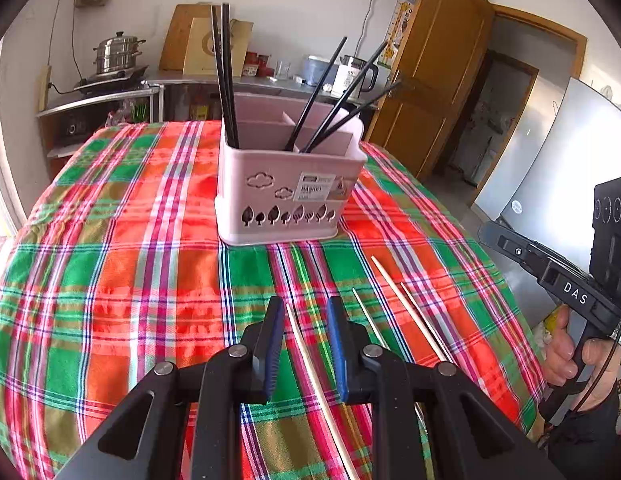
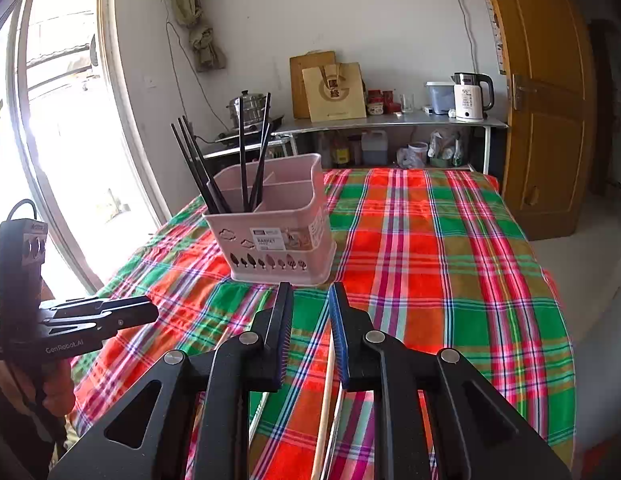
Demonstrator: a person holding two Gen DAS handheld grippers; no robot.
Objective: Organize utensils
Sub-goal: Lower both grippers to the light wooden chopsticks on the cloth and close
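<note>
Chopsticks were split between two places. Black chopsticks stood in a pink basket on the plaid tablecloth: two upright in the left compartment as the left wrist view showed it, three more black ones leaning to the right from another compartment. Pale wooden chopsticks lay flat on the cloth nearer the person. One wooden chopstick ran between the spread fingers of the left gripper, touching neither blue pad; the gripper hovered over it, jaws apart. Three more wooden chopsticks lay just to its right, near one another.

In the right wrist view, the right gripper also had its jaws spread, holding nothing, pointed toward the basket's front. Two pale sticks lay on the cloth below its fingers. A kettle stood on the metal shelf by the wall.
</note>
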